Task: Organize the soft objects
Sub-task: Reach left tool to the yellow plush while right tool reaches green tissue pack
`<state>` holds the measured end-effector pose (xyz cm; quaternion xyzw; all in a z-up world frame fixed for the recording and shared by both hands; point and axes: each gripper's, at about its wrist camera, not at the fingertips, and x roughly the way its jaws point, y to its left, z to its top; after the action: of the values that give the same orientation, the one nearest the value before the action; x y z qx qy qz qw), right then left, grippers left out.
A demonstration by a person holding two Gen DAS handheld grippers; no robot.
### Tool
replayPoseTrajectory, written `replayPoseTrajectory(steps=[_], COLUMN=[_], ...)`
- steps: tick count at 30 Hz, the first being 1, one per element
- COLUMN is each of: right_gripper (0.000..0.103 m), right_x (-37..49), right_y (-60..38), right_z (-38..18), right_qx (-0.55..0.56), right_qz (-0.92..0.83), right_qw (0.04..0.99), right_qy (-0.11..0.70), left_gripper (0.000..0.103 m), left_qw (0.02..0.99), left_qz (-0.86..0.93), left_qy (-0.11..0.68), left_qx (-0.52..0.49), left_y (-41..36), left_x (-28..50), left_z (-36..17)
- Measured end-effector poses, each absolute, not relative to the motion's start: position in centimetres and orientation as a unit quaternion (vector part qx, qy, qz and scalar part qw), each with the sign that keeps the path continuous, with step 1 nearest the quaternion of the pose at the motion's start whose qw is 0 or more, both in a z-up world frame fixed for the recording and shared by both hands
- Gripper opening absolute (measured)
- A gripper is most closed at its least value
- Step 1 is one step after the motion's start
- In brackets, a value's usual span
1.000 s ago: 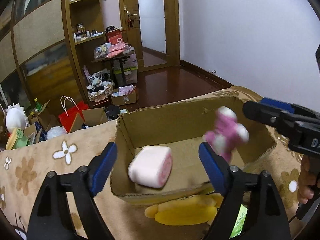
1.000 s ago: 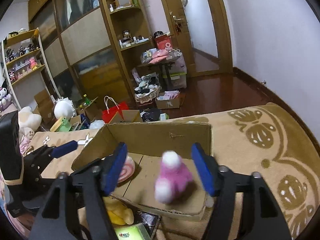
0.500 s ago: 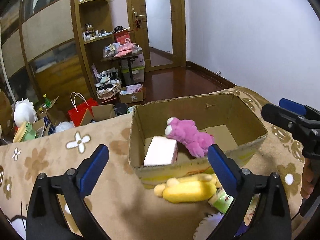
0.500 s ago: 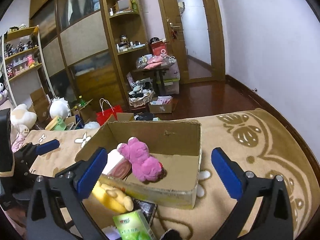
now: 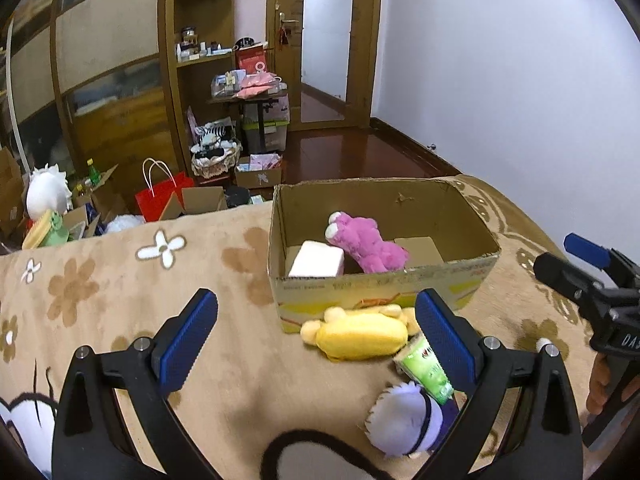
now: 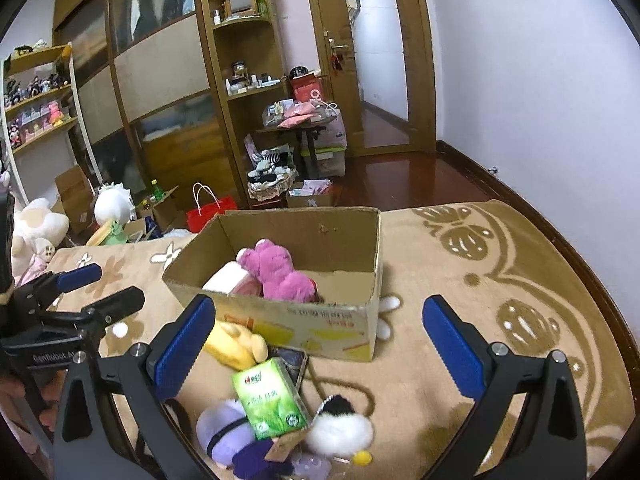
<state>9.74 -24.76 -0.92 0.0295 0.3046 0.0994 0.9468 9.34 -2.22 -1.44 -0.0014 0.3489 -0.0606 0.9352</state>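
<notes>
We see both grippers held above the blanket (image 5: 120, 280), jaws spread wide, nothing between them. The left gripper (image 5: 316, 340) points forward and slightly down toward the box (image 5: 380, 296) — its blue pads (image 5: 188, 332) frame the near left corner of the box and the yellow plush (image 5: 356, 334). In the right wrist view the left gripper (image 6: 100, 288) shows at the left edge, its fingers angled toward the box, apart. The right gripper (image 6: 320, 344) hovers in front of the box too, fingers wide either side of its near wall. In the left wrist view it (image 5: 564, 258) enters from the right edge, level and pointing left, a hand (image 5: 598, 384) gripping its handle below.

Soft things: the pink plush (image 5: 366, 246) lies inside the box, on its side, touching the white roll cushion (image 5: 316, 260), which sits in the box's left part. Both rest on the box floor. Outside, the yellow plush lies against the box's near wall. Just beside it a green carton (image 6: 270, 400) rests tilted on the pile. A purple plush (image 6: 224, 430) lies near the carton, and a white-and-black plush (image 6: 340, 428) is to its right — both on the blanket, near the cameras. A dark flat item under the carton is too hidden to tell.
</notes>
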Motion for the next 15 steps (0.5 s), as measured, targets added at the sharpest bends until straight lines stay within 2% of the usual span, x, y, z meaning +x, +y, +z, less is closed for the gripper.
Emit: replayPoseTrajectory(steps=[15], right_gripper=[0.103], right_x=[8.6], right_y=[-22.1], right_z=[-3.8], right_qx=[-0.018], right_qz=[0.114], right_qw=[0.932], right_qy=[0.343], left_gripper=[0.098], left_qw=[0.926], left_qz=[-0.082], left_qy=[0.367], left_qx=[-0.031], left_y=[-2.0], left_x=[9.6], left_z=[-3.5])
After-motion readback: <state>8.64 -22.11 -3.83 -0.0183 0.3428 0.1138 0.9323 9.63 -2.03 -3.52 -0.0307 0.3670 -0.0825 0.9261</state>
